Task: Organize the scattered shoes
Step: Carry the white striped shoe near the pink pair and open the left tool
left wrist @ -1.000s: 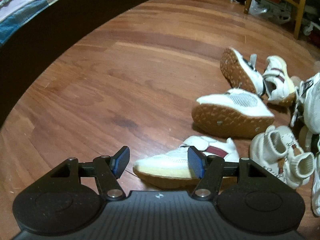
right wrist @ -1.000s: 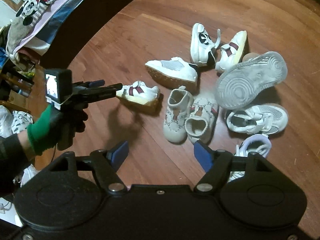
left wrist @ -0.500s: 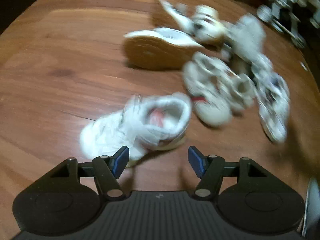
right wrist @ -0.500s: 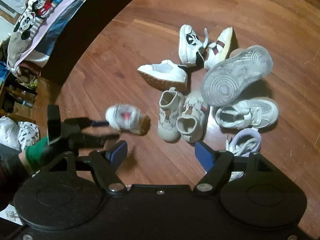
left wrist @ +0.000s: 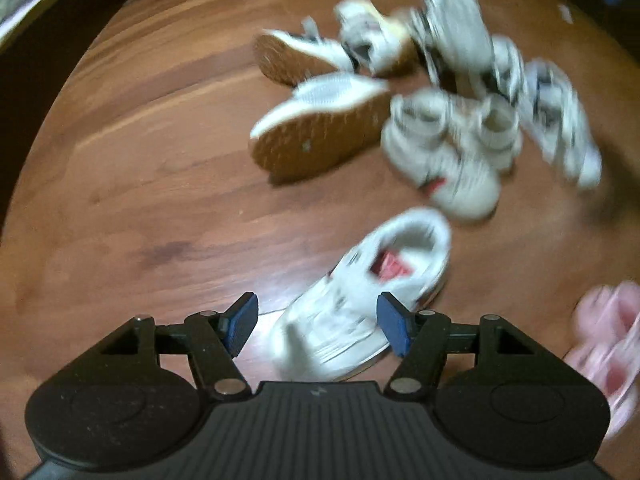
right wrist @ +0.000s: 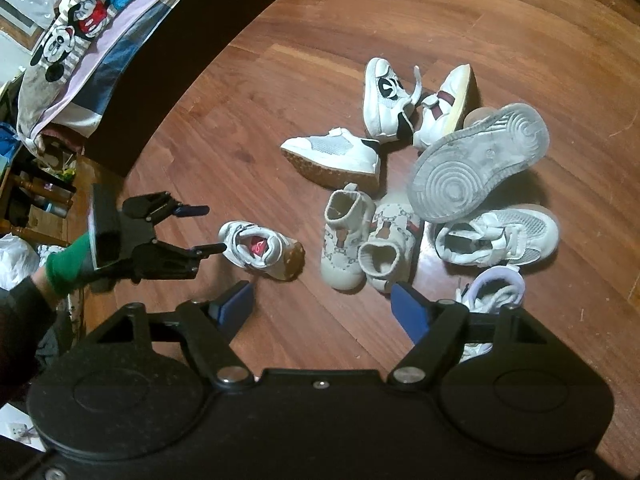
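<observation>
A small white shoe with a red insole (left wrist: 372, 292) (right wrist: 256, 248) stands upright on the wooden floor, apart from the pile. My left gripper (left wrist: 319, 326) (right wrist: 200, 229) points down at it with jaws opening. The shoe sits in the gap, the left pad clear of it; in the right wrist view one fingertip (right wrist: 212, 247) is at its end. My right gripper (right wrist: 322, 310) hangs open over bare floor, nothing between its fingers. The pile holds a tan-soled white sneaker (right wrist: 336, 156) on its side, two beige booties (right wrist: 344, 240) and a big sneaker (right wrist: 476, 160) sole up.
More white shoes (right wrist: 496, 236) lie at the right of the pile. A dark bed frame (right wrist: 160, 80) with a cartoon blanket (right wrist: 80, 28) borders the floor at upper left. Clutter (right wrist: 40, 200) sits at far left. A blurred pink thing (left wrist: 608, 340) lies at the right.
The left gripper has rolled, turning the small white shoe from its side onto its sole, and its jaws have widened off it. The right gripper has stayed put.
</observation>
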A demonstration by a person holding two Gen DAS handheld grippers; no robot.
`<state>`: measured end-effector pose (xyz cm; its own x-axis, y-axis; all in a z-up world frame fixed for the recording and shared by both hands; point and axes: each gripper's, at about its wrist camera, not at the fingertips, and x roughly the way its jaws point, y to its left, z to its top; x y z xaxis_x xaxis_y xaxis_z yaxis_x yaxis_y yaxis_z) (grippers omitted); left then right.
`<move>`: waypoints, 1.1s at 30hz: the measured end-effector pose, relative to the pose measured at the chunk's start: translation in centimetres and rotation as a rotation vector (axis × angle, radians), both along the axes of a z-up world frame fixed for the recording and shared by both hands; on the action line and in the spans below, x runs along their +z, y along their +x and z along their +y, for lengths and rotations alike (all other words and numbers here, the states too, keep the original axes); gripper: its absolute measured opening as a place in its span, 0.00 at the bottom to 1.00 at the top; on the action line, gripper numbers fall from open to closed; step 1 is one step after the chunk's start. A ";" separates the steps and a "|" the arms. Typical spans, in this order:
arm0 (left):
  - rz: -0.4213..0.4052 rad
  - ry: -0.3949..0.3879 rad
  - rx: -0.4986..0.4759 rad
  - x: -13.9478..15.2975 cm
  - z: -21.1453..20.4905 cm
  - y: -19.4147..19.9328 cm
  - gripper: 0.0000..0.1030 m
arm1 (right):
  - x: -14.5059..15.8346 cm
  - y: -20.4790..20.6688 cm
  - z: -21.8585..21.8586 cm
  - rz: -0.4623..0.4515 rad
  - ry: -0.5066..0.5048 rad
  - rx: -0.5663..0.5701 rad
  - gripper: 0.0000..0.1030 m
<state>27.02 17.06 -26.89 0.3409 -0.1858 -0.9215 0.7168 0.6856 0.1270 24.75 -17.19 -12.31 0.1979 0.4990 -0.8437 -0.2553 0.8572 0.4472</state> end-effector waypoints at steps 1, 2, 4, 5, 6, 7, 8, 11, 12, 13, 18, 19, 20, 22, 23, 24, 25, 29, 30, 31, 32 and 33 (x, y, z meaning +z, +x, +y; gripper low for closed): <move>0.016 0.003 -0.008 -0.5 0.0 0.1 0.71 | -0.1 0.0 0.0 0.003 0.000 0.000 0.75; 0.046 0.003 -0.016 -1.4 0.0 0.2 0.72 | -0.2 0.1 0.0 0.007 0.001 0.000 0.75; 0.063 0.030 -0.036 -2.7 -0.4 0.0 0.72 | -0.5 0.2 0.2 0.015 0.001 0.002 0.75; 0.065 0.037 -0.037 -3.1 -0.5 0.0 0.72 | -0.6 0.3 0.2 0.018 0.000 0.005 0.75; 0.066 0.042 -0.037 -3.5 -0.6 -0.1 0.74 | -0.7 0.3 0.2 0.020 0.000 0.006 0.76; 0.069 0.038 -0.033 -3.6 -0.5 -0.2 0.75 | -0.8 0.3 0.2 0.023 -0.002 0.007 0.76; 0.074 0.034 -0.021 -3.6 -0.5 -0.2 0.75 | -0.9 0.3 0.2 0.026 -0.005 0.007 0.76; 0.159 -0.019 -0.007 -3.0 -0.8 -0.7 0.75 | -1.3 0.3 0.1 0.035 -0.014 0.007 0.76; 0.200 -0.047 -0.010 -2.7 -1.0 -1.1 0.75 | -1.5 0.3 0.1 0.039 -0.018 0.006 0.76; 0.218 -0.056 -0.019 -2.6 -1.2 -1.2 0.75 | -1.7 0.3 0.2 0.043 -0.021 0.006 0.76; 0.369 -0.219 -0.096 -1.6 -1.8 -4.1 0.75 | -2.6 0.1 1.5 0.038 -0.030 0.035 0.76; 0.386 -0.251 -0.106 -1.4 -1.8 -4.5 0.75 | -2.9 -0.1 1.9 0.034 -0.027 0.041 0.76; 0.384 -0.271 -0.105 -1.2 -1.6 -4.8 0.75 | -3.3 -0.4 2.2 0.033 -0.024 0.044 0.75; 0.367 -0.288 -0.084 -0.7 -0.8 -4.9 0.75 | -4.3 -0.8 3.1 0.037 -0.027 0.046 0.74; 0.359 -0.296 -0.073 -0.5 -0.5 -4.9 0.75 | -4.9 -0.9 3.7 0.033 -0.034 0.041 0.73; 0.350 -0.304 -0.062 -0.2 -0.1 -4.9 0.75 | -5.5 -0.9 4.3 0.026 -0.040 0.032 0.71; 0.336 -0.311 -0.046 0.0 0.4 -4.9 0.75 | -5.9 -0.8 4.8 0.022 -0.042 0.025 0.71; 0.290 -0.351 0.018 0.7 2.3 -4.9 0.75 | -8.6 -0.3 8.3 0.012 -0.045 -0.013 0.69; 0.285 -0.357 0.028 0.8 2.6 -4.7 0.75 | -9.3 -0.1 9.2 0.010 -0.045 -0.024 0.65; 0.281 -0.364 0.038 0.9 2.8 -4.6 0.75 | -10.0 0.0 10.1 0.008 -0.044 -0.035 0.63; 0.277 -0.369 0.052 0.8 3.4 -4.8 0.75 | -10.6 0.1 11.1 0.006 -0.044 -0.047 0.59; 0.273 -0.373 0.065 0.8 3.9 -4.9 0.75 | -11.3 0.3 12.0 0.005 -0.043 -0.058 0.54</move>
<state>22.11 20.96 -26.12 0.1172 -0.5081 -0.8533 0.6436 0.6932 -0.3244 25.02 -5.15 -23.62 0.2215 0.4502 -0.8650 -0.2026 0.8889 0.4108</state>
